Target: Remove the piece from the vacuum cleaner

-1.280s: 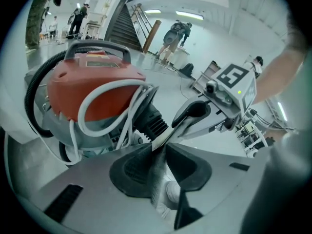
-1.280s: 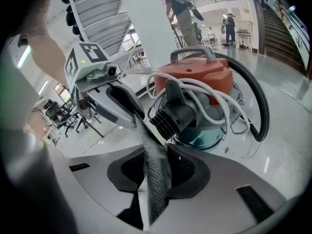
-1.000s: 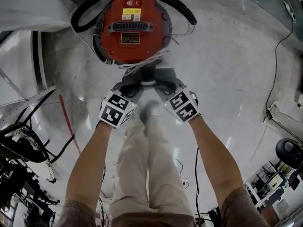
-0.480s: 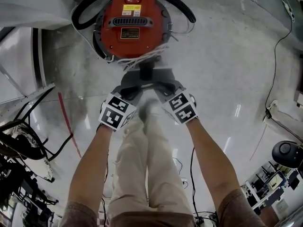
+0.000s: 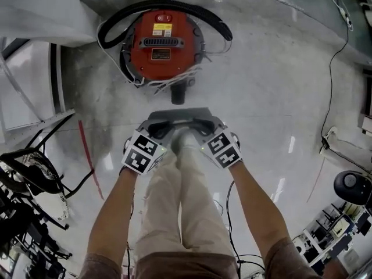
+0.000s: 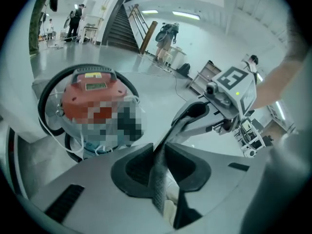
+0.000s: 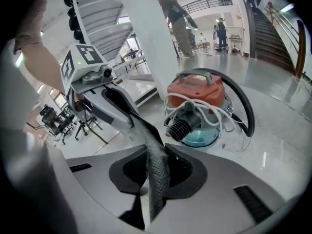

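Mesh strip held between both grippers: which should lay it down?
Right gripper, probably: its jaws are closing on the mesh strip, and bare floor lies beside it; cables crowd the left gripper's side.

The glossy pale floor [image 5: 279, 86] carries a red vacuum cleaner [image 5: 161, 45], black hose [image 5: 212, 17] curled around it, white cord [image 5: 174, 77] tangled at its front.
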The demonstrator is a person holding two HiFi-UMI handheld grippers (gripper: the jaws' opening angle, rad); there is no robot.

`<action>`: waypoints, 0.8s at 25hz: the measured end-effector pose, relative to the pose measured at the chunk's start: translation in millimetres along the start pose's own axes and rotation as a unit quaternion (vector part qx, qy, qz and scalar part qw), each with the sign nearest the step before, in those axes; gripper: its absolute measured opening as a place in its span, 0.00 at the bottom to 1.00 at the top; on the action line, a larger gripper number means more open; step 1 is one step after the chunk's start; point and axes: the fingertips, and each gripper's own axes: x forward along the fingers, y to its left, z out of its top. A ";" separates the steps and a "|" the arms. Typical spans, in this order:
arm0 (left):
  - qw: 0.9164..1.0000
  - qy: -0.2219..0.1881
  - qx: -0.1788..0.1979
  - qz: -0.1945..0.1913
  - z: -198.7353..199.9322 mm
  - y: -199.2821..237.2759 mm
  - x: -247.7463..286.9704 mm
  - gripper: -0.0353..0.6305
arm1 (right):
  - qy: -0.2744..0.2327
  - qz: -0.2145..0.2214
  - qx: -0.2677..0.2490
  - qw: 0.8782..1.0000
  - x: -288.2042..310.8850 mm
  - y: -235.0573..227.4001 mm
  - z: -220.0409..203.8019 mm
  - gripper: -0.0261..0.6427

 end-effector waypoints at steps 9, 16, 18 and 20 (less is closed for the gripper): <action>0.999 -0.035 0.038 0.016 86.6 -48.6 -107.7 0.17 | -0.061 -0.028 -0.001 0.998 -109.8 27.1 92.1 0.12; 0.993 -0.086 0.082 0.020 178.1 -76.9 -202.3 0.17 | -0.126 -0.057 -0.002 0.990 -202.5 44.0 182.8 0.12; 0.989 -0.105 0.097 0.022 202.1 -85.0 -230.6 0.17 | -0.158 -0.060 0.007 0.986 -229.3 48.3 209.8 0.12; 0.985 -0.126 0.114 0.024 226.5 -95.0 -257.1 0.18 | -0.181 -0.059 0.005 0.982 -254.9 53.1 233.8 0.12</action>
